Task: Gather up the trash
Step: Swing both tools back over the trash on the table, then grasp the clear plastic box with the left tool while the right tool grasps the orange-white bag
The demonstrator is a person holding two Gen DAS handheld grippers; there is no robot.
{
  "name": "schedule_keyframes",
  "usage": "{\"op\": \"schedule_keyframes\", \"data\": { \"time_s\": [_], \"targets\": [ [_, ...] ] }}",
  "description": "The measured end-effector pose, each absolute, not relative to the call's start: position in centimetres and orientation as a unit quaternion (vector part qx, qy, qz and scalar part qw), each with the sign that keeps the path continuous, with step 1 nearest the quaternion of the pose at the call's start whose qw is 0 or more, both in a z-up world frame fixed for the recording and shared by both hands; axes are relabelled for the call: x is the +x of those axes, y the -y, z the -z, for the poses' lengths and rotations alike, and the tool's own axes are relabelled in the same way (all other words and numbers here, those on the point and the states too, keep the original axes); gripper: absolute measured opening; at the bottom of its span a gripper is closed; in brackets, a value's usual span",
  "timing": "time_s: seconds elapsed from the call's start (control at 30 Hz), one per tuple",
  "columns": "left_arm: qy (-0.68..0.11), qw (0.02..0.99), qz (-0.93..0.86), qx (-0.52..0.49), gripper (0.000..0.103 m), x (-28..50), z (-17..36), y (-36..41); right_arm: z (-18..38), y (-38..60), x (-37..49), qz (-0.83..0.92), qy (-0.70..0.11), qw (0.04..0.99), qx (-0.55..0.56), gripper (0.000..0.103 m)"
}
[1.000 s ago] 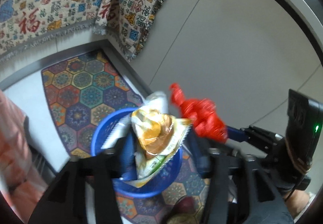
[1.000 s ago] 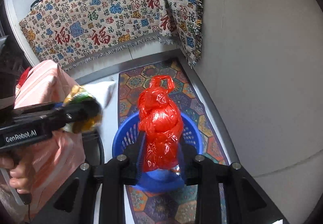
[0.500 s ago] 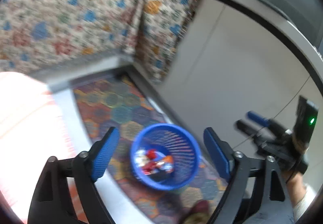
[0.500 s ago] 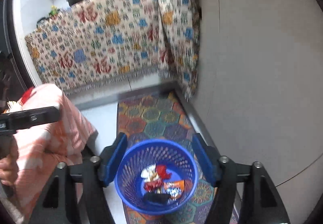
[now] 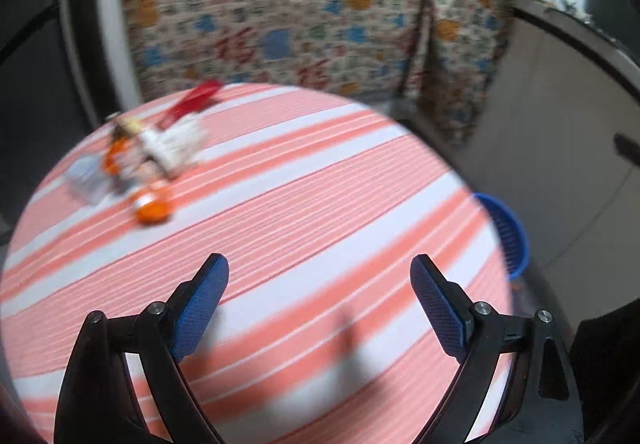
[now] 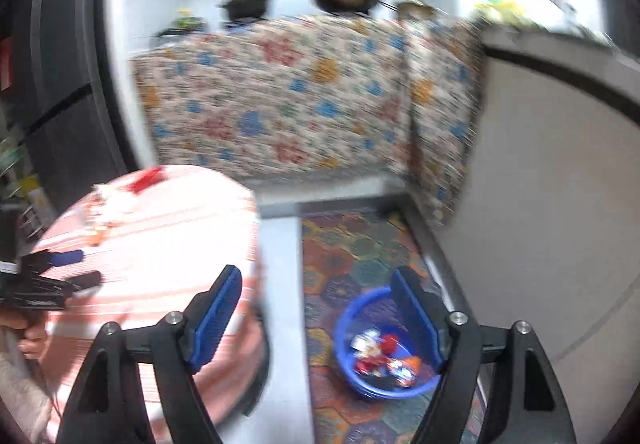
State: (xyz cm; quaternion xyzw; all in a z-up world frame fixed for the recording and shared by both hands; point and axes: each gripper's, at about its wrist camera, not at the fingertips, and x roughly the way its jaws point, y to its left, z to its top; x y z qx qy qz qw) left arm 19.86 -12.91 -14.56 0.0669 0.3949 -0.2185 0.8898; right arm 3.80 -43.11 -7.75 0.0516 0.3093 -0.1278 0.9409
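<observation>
Now both grippers are between pickups: the left gripper (image 5: 319, 294) and right gripper (image 6: 316, 308) have just been opening, wide and empty. Dropped wrappers sit in the blue basket (image 6: 348, 372) on the floor, right of the table. Next comes the litter pile (image 5: 140, 168) at the striped tablecloth's (image 5: 320, 212) far left.

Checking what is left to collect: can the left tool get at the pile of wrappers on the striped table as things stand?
Probably yes. The left tool is open and empty above the striped table, and only bare cloth lies between it and the pile of wrappers.
</observation>
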Motion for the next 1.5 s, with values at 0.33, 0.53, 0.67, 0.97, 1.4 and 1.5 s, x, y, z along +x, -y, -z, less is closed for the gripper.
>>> {"op": "schedule_keyframes", "data": {
  "time_s": [0.33, 0.53, 0.67, 0.97, 1.4, 1.5],
  "targets": [
    [-0.43, 0.898, 0.085, 0.034, 0.093, 23.0, 19.3, 0.7, 13.9, 27.2, 14.5, -0.03, -0.369, 0.929, 0.012, 0.08],
    [-0.449, 0.892, 0.042, 0.018, 0.093, 26.4, 21.3, -3.6, 18.9, 19.6, 21.7, -0.059, -0.411, 0.909, -0.023, 0.08],
    [-0.454, 0.89, 0.035, 0.018, 0.103, 28.3, 21.6, -4.5, 21.2, 18.0, 24.5, -0.059, -0.426, 0.902, -0.032, 0.08],
    [-0.457, 0.889, 0.005, 0.003, 0.103, 32.0, 21.4, -5.4, 22.5, 17.4, 25.7, -0.061, -0.447, 0.892, -0.031, 0.082],
    [-0.454, 0.879, -0.11, -0.095, 0.1, 46.8, 16.7, -6.7, 22.4, 17.4, 26.0, -0.06, -0.449, 0.891, -0.031, 0.083],
    [-0.483, 0.862, -0.117, -0.099, 0.1, 48.4, 19.0, -6.2, 22.4, 17.4, 26.0, -0.061, -0.449, 0.891, -0.031, 0.083]
  ]
}}
